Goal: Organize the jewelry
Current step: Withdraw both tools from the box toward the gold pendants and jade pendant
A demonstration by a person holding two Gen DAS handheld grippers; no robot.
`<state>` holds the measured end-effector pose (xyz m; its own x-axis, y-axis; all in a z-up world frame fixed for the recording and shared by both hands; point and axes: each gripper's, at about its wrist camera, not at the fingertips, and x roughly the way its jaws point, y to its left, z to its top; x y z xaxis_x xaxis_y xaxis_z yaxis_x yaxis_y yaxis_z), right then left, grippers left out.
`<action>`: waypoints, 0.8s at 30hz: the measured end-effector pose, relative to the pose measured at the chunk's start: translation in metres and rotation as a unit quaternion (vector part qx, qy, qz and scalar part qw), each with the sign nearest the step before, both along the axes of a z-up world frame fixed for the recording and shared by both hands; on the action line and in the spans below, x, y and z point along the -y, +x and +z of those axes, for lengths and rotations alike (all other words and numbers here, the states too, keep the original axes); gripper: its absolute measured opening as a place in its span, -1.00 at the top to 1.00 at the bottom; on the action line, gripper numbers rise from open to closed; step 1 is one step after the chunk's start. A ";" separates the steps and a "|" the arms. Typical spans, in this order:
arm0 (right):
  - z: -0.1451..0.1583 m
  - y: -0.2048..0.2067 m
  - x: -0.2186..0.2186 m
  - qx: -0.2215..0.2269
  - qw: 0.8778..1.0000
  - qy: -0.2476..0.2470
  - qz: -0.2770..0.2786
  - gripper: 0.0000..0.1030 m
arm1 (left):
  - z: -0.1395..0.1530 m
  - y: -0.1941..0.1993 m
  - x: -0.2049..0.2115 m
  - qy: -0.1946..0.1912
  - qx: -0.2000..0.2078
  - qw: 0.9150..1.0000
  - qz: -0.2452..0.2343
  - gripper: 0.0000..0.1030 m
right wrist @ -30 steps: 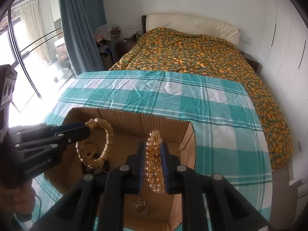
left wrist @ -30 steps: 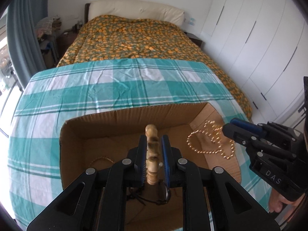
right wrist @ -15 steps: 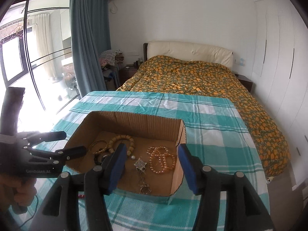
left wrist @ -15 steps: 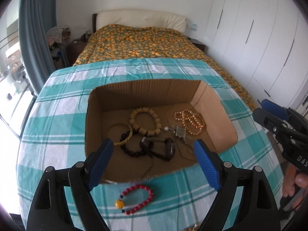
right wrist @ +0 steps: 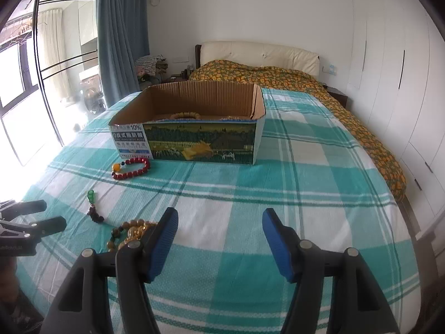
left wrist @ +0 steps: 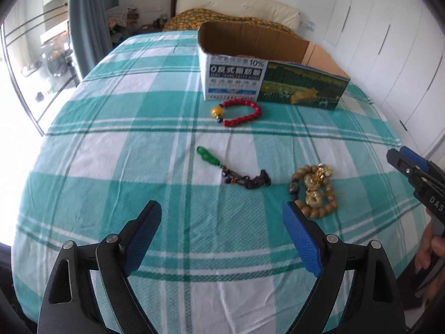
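An open cardboard box (left wrist: 274, 83) (right wrist: 189, 139) stands on the teal checked cloth; a wooden bead bracelet (right wrist: 185, 116) shows inside it. A red bead bracelet (left wrist: 239, 112) (right wrist: 130, 168) lies in front of the box. A green pendant on a dark cord (left wrist: 230, 171) (right wrist: 93, 204) and a wooden bead bracelet with gold charms (left wrist: 314, 190) (right wrist: 130, 233) lie nearer. My left gripper (left wrist: 221, 224) is open and empty, low over the cloth, short of the pendant. My right gripper (right wrist: 218, 226) is open and empty, right of the gold-charm bracelet.
The cloth-covered table (right wrist: 292, 194) ends at a bed with an orange patterned cover (right wrist: 278, 75) behind. White wardrobes (right wrist: 389, 69) line the right side. A window and blue curtain (right wrist: 119, 27) are at the left.
Both grippers opened, leaving the wooden and the gold bead bracelets in the box, then drew back and dropped low over the cloth in front of the box.
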<state>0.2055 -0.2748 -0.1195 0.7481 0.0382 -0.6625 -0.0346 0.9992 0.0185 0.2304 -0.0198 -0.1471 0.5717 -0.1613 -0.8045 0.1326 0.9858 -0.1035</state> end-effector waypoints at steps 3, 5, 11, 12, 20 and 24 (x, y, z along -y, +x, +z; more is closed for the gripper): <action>-0.012 -0.019 -0.001 -0.003 1.000 0.003 -0.012 -0.25 | -0.015 -0.009 -0.010 -0.001 -0.007 1.000 0.011 -0.74; -0.016 -0.030 -0.005 0.001 1.000 -0.002 -0.016 -0.25 | -0.020 -0.012 -0.012 0.007 -0.002 1.000 0.014 -0.74; -0.025 -0.047 -0.014 0.007 1.000 -0.003 -0.019 -0.25 | -0.030 -0.021 -0.021 0.011 0.006 1.000 0.023 -0.74; -0.026 -0.048 -0.016 0.006 1.000 -0.004 -0.016 -0.25 | -0.031 -0.021 -0.022 0.011 0.006 1.000 0.024 -0.74; -0.026 -0.052 -0.026 0.012 1.000 -0.009 -0.002 -0.25 | -0.033 -0.025 -0.029 0.007 0.007 0.999 0.036 -0.74; -0.027 -0.054 -0.027 0.010 1.000 -0.007 -0.003 -0.25 | -0.031 -0.026 -0.029 0.006 0.009 0.999 0.036 -0.75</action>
